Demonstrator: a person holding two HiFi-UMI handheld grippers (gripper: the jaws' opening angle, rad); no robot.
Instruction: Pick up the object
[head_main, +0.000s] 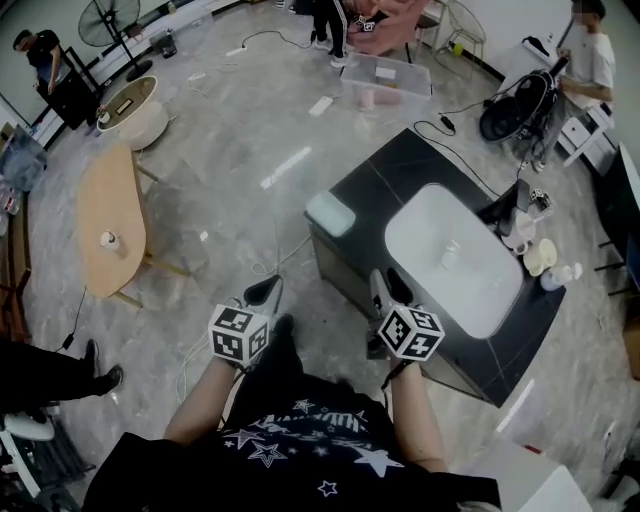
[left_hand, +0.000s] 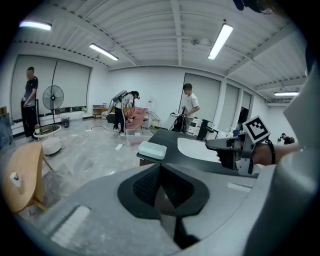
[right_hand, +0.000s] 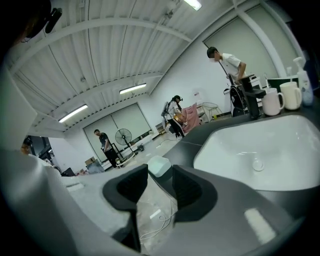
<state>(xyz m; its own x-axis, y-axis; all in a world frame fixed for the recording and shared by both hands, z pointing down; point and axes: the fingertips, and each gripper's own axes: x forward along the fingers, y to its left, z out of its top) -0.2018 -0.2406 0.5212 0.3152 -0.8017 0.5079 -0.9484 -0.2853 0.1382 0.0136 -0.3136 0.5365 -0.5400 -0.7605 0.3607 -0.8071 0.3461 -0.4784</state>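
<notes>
A pale mint rectangular block (head_main: 330, 213) lies on the near-left corner of a black counter (head_main: 400, 165) that holds a white sink (head_main: 455, 255). It also shows in the left gripper view, block (left_hand: 152, 149), and just past the jaw tips in the right gripper view, block (right_hand: 159, 165). My left gripper (head_main: 268, 290) hangs over the floor left of the counter; its jaws (left_hand: 159, 170) meet at the tips with nothing in them. My right gripper (head_main: 383, 285) is at the counter's front edge, short of the block, its jaws (right_hand: 160, 182) a little apart and empty.
Cups (head_main: 540, 257) and a black faucet (head_main: 510, 205) stand at the sink's far right. An oval wooden table (head_main: 110, 215) is to the left, a clear bin (head_main: 385, 80) and a stroller (head_main: 515, 105) beyond the counter. Cables (head_main: 265, 265) cross the floor. Several people stand around.
</notes>
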